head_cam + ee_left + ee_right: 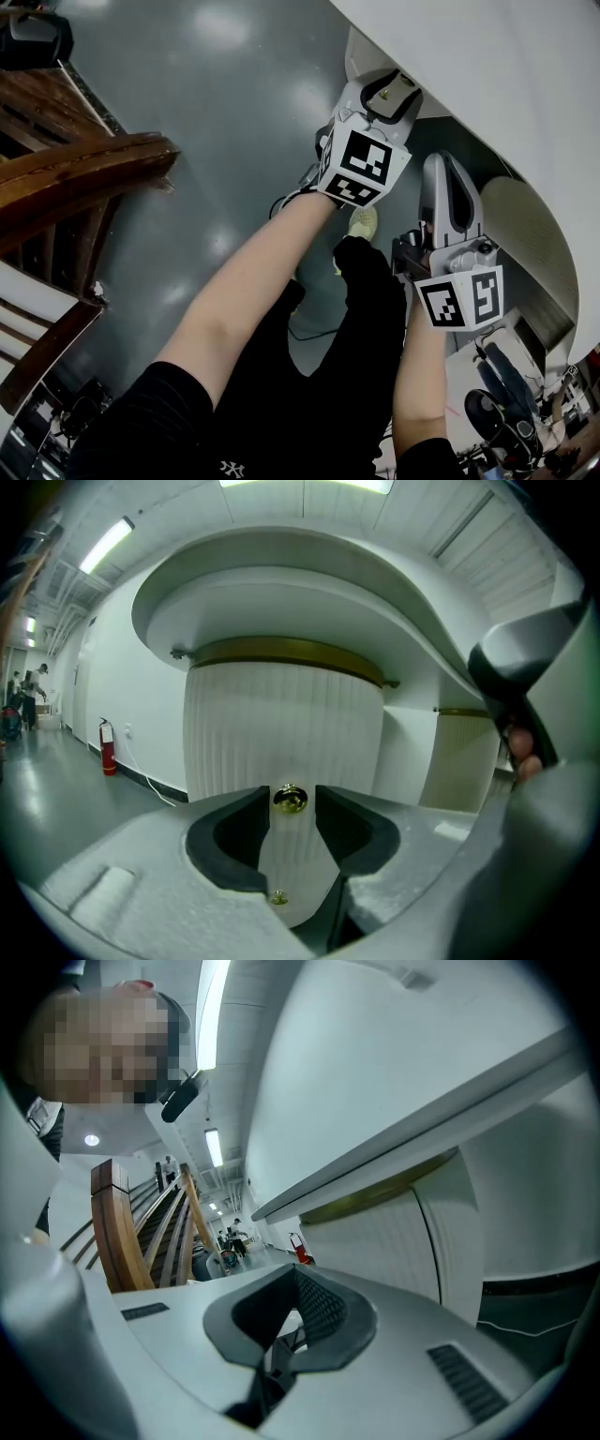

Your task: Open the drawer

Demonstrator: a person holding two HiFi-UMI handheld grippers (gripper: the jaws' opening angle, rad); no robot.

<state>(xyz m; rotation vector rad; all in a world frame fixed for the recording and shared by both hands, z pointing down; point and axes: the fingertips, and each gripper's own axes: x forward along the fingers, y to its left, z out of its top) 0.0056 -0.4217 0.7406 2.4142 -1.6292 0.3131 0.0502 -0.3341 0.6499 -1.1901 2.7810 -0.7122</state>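
A white fluted, rounded drawer front (281, 724) with a brass band along its top stands under a curved white counter (309, 583). A round brass knob (290, 800) sits on it, and a smaller brass knob (277, 897) lies lower down. My left gripper (292, 789) is open and points at the round knob, which shows in the gap between the dark pads; I cannot tell whether they touch it. In the head view the left gripper (392, 94) reaches under the counter edge. My right gripper (293, 1274) (448, 173) is shut on nothing, beside the same fluted front (375, 1241).
A dark wooden stair rail (75, 178) stands at the left over a glossy grey floor (234, 112). The white counter (525, 112) fills the right side. A red fire extinguisher (108, 752) stands by the far wall. People are far down the hall.
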